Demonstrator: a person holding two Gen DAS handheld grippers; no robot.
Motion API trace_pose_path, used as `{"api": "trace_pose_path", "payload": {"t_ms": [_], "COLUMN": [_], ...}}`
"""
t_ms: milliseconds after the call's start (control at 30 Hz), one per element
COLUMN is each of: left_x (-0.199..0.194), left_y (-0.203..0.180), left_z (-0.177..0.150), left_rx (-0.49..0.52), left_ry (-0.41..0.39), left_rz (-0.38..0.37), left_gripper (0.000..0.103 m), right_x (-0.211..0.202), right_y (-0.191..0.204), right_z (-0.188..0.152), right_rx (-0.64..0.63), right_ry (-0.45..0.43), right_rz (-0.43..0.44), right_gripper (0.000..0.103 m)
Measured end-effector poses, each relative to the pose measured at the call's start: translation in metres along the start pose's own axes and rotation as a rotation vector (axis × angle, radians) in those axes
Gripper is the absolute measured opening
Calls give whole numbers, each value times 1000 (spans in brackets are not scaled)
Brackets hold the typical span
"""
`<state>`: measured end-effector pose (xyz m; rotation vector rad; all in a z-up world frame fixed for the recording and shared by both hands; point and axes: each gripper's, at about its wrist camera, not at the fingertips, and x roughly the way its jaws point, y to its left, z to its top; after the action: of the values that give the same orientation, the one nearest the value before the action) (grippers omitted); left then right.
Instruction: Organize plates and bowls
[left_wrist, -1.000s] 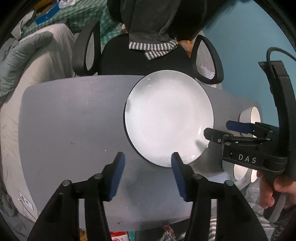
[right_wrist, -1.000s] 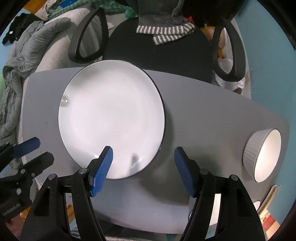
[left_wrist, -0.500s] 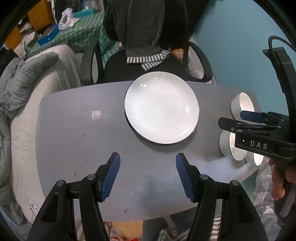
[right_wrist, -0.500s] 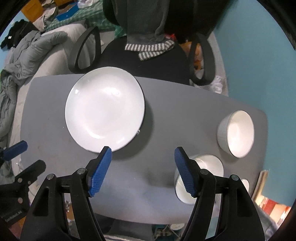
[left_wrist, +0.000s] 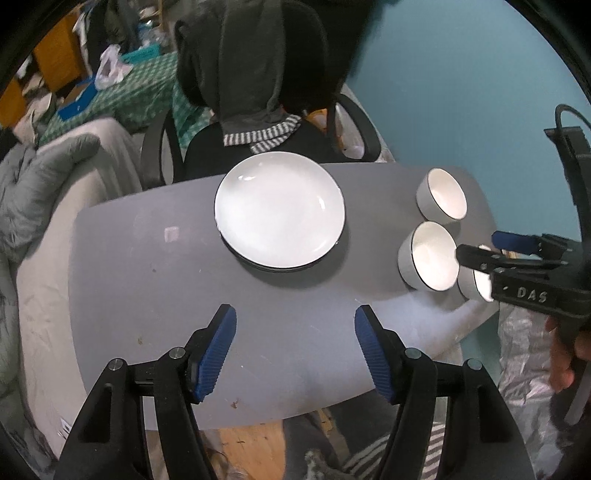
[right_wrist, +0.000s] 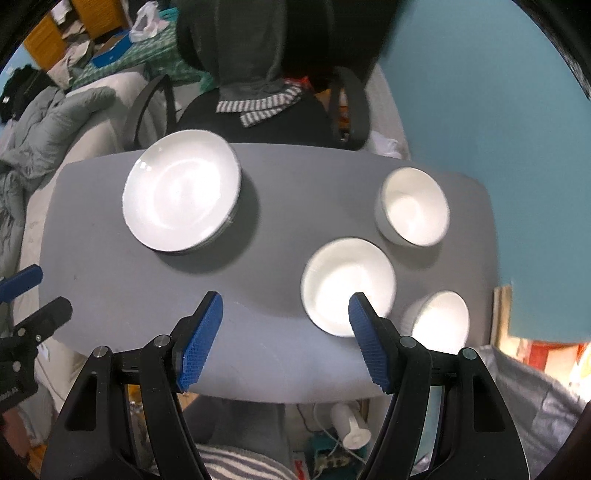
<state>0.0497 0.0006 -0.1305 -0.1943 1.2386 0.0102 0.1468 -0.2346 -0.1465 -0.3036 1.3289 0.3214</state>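
Left gripper (left_wrist: 291, 347): it is up over the near edge of the surface (left_wrist: 147, 280). Its fingers (left_wrist: 218, 350) are apart, they are opening, and nothing is between them.
Plates (left_wrist: 279, 214): a neat stack at the far side, ahead of the left gripper and well apart from it.
Middle bowl (right_wrist: 349, 286): right by the tip of the right finger in the right view. It is the closest bowl.
Far bowl (right_wrist: 413, 206): past the middle bowl, near the far right edge.
Near bowl (right_wrist: 439, 319): at the near right corner.
Right gripper (right_wrist: 284, 336): fingers wide apart, holding nothing.
Nearer hand: the right one, I think. The bowls lie ahead and to its right.
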Motion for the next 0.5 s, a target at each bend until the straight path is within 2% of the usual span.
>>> {"api": "trace_pose_path", "payload": {"t_ms": [200, 300, 500], "left_x": [-3, -1, 11], "left_y": [-17, -30, -56], "left_z": [0, 1, 9], "left_rx": [54, 77, 97], "left_ry": [-5, 1, 19], "left_rz": [10, 11, -24], "left_gripper": [68, 72, 72], "right_x": [-11, -14, -13], "right_y": [-28, -44, -77], "right_z": [-16, -23, -33], "right_rx": [47, 70, 110], "right_ry": [-19, -25, -18], "right_rz": [-27, -35, -42], "right_gripper": [70, 70, 70]}}
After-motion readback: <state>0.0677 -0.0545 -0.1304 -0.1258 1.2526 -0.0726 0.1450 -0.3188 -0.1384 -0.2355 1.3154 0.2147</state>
